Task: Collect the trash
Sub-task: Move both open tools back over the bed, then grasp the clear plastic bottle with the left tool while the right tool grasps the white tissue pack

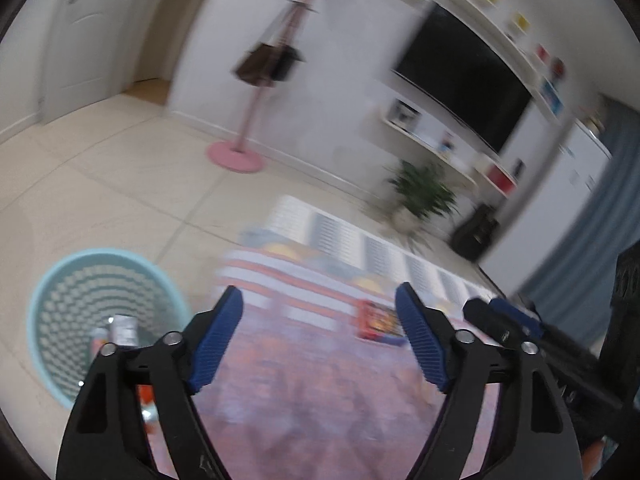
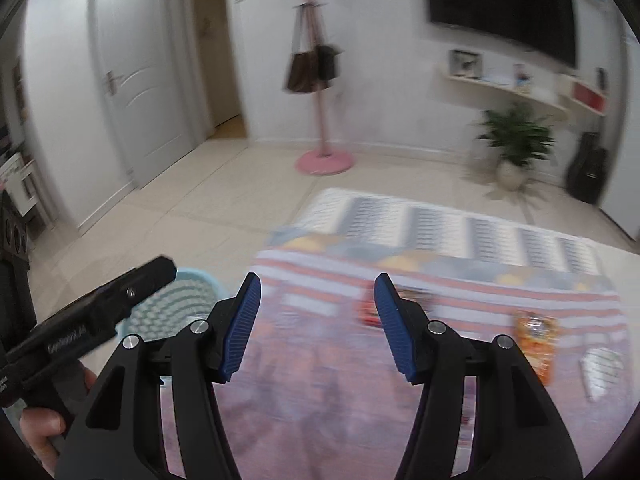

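My left gripper (image 1: 318, 292) hangs open over a patterned rug (image 1: 304, 380) with nothing between its blue pads. A light-blue mesh basket (image 1: 48, 280) stands on the floor to its left, with a white wrapper (image 1: 122, 328) and other scraps inside. A red snack packet (image 1: 378, 320) lies on the rug just ahead. My right gripper (image 2: 318, 280) is open and empty too. In its view the red packet (image 2: 368, 312) is partly behind the right finger. An orange packet (image 2: 536, 340) and a white wrapper (image 2: 600, 368) lie on the rug to the right.
A pink coat stand (image 2: 324, 160) with hanging bags stands on the tiled floor by the wall. A potted plant (image 2: 516, 148) sits under wall shelves and a dark TV (image 2: 500, 4). A white door (image 2: 132, 92) is at the left. Both views are motion-blurred.
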The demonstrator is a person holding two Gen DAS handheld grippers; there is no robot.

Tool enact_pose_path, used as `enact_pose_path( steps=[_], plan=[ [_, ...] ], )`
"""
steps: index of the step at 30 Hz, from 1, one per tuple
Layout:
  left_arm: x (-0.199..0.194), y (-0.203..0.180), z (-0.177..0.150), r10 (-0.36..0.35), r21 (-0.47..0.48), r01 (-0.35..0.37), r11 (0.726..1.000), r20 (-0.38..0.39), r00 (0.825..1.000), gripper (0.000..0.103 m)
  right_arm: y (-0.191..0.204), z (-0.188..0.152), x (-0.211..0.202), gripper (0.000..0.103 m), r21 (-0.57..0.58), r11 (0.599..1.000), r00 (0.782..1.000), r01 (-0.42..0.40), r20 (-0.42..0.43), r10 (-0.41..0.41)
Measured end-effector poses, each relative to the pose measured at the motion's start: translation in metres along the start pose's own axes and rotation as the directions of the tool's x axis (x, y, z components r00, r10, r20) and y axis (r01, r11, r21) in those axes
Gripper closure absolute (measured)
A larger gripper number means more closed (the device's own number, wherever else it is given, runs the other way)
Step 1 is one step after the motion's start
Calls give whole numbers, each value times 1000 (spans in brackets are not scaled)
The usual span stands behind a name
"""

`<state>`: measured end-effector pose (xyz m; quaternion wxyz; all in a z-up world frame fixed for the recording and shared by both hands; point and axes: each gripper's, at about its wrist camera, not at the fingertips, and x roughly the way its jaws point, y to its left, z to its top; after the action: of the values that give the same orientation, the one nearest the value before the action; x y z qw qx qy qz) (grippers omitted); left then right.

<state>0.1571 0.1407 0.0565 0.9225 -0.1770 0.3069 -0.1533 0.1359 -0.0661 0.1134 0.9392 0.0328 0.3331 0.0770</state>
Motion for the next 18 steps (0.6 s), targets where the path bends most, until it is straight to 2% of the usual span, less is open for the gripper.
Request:
enact_pose_path(
  steps=[4,6,9,12,15,18],
  plan=[
    [25,-55,-27,-58,80,63,995,-60,996,17,-73,-16,-29,48,63,994,995,92,30,-95],
    [38,-79,-45,-52,97,59,994,-77,996,15,-101,-25,-39,48,76,988,990,134,37,-137],
    [60,-102,-70,-84,97,100,990,-150,985,15,-146,-41,-50,48,107,975,980,193,34,-198],
    [81,-117,-91,-81,102,104,989,-206,975,15,-195,-57,-57,48,155,955,966,252,20,-258],
    [102,-134,-110,-49,127,82,988,-243,969,15,-236,-76,-59,47,172,928,943,330,-17,-332],
    [122,-144,-124,-36,131,77,988,-291,956,15,-273,-101,-59,47,147,897,909,416,-51,-413]
  ],
)
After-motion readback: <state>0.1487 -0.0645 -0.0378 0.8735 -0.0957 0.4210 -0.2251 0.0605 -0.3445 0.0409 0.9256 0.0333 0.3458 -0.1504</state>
